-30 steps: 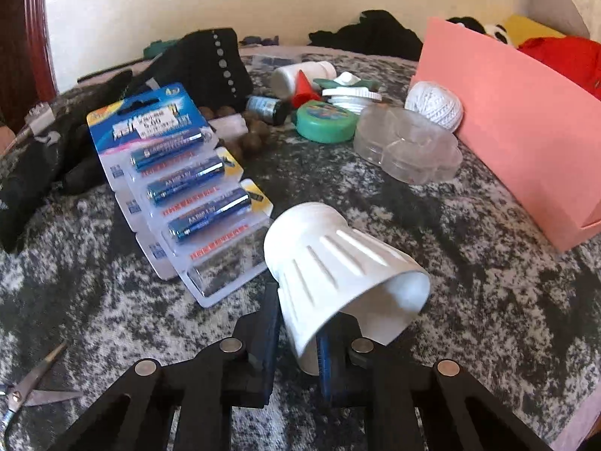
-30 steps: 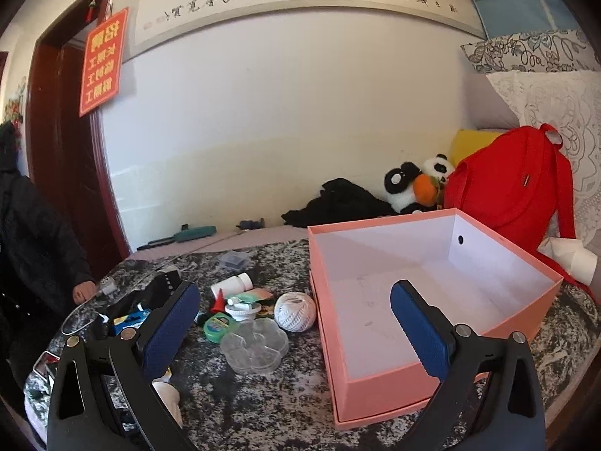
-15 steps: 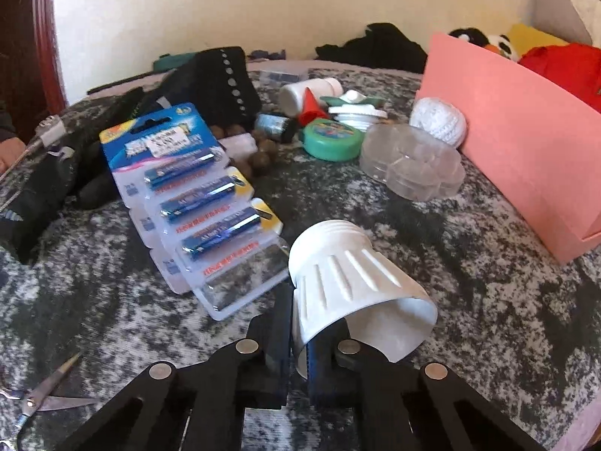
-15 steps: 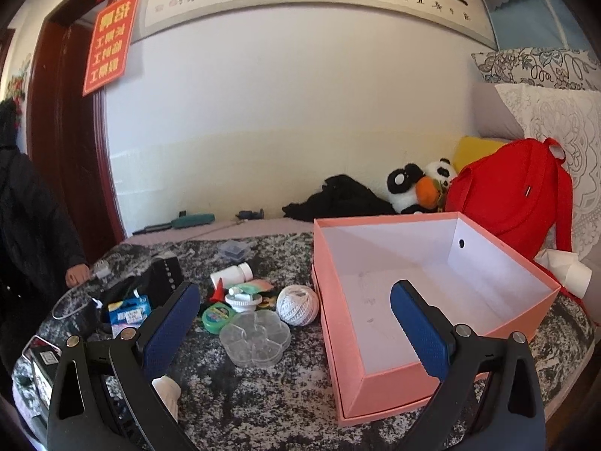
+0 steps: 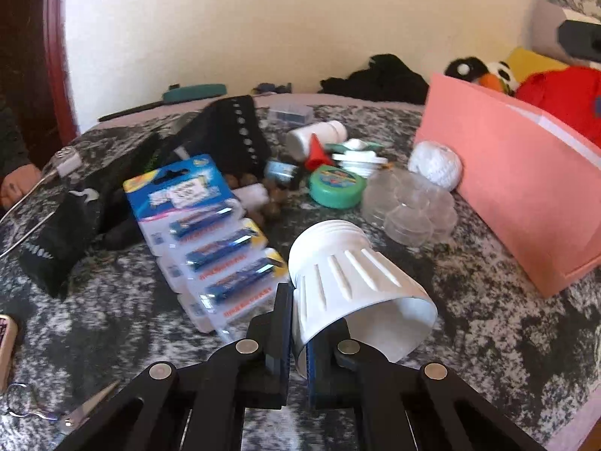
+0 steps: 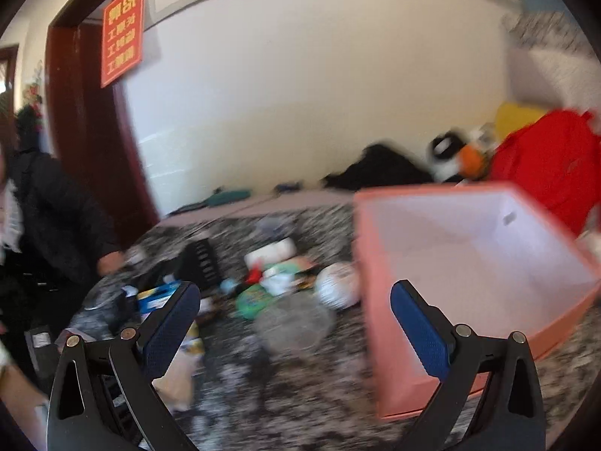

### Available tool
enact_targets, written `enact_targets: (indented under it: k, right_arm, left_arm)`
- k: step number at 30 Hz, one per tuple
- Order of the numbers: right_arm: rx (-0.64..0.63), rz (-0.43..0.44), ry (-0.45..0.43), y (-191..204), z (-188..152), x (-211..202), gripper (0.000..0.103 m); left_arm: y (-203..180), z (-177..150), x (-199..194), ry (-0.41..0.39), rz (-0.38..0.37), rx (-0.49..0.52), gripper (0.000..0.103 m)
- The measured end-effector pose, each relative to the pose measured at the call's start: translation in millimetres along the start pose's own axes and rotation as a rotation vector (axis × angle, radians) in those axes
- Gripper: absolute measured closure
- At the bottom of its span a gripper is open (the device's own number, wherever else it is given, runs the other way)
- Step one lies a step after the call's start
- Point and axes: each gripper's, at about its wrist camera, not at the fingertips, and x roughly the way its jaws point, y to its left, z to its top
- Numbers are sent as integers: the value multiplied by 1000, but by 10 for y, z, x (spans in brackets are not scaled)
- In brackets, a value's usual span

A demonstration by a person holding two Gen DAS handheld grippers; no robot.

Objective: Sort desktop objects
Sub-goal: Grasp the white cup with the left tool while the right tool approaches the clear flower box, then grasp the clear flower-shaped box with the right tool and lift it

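My left gripper [image 5: 297,332] is shut on the rim wall of a white ribbed plastic cup [image 5: 349,282], which lies on its side and is lifted a little off the mottled grey cloth [image 5: 488,338]. A blue battery pack [image 5: 203,233] lies just left of the cup. The open pink box [image 5: 518,195] stands to the right, seen empty in the blurred right wrist view [image 6: 469,263]. My right gripper [image 6: 293,323] hangs open in the air above the pile of small items, with nothing between its fingers.
A green round tin [image 5: 336,188], a clear flower-shaped container [image 5: 409,206], a ball of white string [image 5: 435,165], a white bottle [image 5: 315,135] and a black belt [image 5: 233,135] lie ahead. Scissors [image 5: 75,413] lie near left. A person's hand [image 6: 110,261] rests at the far left edge.
The left jaws closed fully on the cup's wall and lifted it a little. The right gripper swung left, so the pink box slid right in its now blurred view.
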Motion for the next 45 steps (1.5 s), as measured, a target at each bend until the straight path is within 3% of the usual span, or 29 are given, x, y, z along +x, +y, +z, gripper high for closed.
enact_targets:
  k: [2, 3, 6, 8, 12, 17, 21, 22, 23, 26, 31, 43, 45]
  right_arm:
    - [21, 67, 82, 54, 14, 231, 0]
    - [10, 53, 115, 101, 8, 357, 0]
    - [-68, -139, 189, 248, -45, 805, 0]
    - [-87, -220, 229, 263, -110, 1092, 0]
    - [-53, -229, 364, 196, -255, 1671, 2]
    - [-135, -275, 433, 243, -459, 2112, 0]
    - [-191, -345, 403, 243, -545, 2157, 5]
    - [-189, -357, 395, 234, -544, 2140, 18]
    - [-187, -365, 390, 221, -534, 2117, 21]
    - [-169, -346, 396, 171, -497, 2082, 21]
    - [-214, -455, 413, 179, -549, 2160, 0]
    - [61, -334, 461, -302, -501, 2253, 0]
    - [49, -345, 459, -275, -498, 2276, 0]
  left_arm:
    - [58, 7, -19, 0, 2, -13, 101]
    - [88, 11, -31, -2, 7, -19, 101]
    - [166, 10, -66, -7, 16, -26, 101]
    - [218, 1, -78, -8, 21, -30, 101]
    - [344, -13, -88, -8, 26, -50, 101]
    - [409, -16, -67, -5, 29, -65, 101]
    - [364, -9, -52, -6, 31, -45, 101]
    - [358, -5, -49, -7, 29, -46, 101]
    - [351, 0, -46, -7, 28, -46, 101]
    - [330, 5, -39, -6, 25, -41, 101]
    - [339, -2, -51, -6, 30, -38, 101]
    - [281, -3, -50, -3, 32, -21, 101]
    - [275, 1, -54, -4, 35, -17, 101]
